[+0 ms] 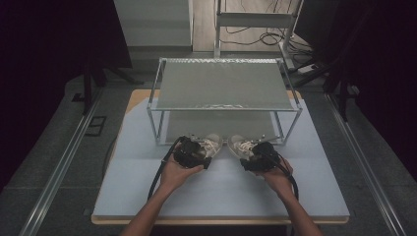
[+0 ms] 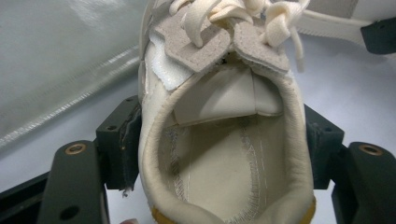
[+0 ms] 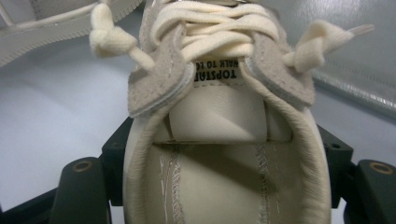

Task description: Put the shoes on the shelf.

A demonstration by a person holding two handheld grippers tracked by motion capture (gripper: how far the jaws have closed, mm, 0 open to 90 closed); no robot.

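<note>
Two cream lace-up sneakers lie heel towards me in front of the rack. My left gripper is shut on the left sneaker. In the left gripper view its black pads press both sides of the padded collar of that sneaker, and the gripper straddles the shoe opening. My right gripper is shut on the right sneaker. In the right gripper view this gripper clamps the heel end of that sneaker, with the labelled tongue and laces ahead of it.
A two-tier metal rack with grey shelves stands on the pale blue table top, just behind the shoes. The other sneaker's sole edge lies close on the left in the right gripper view. Cables trail from both grippers towards me.
</note>
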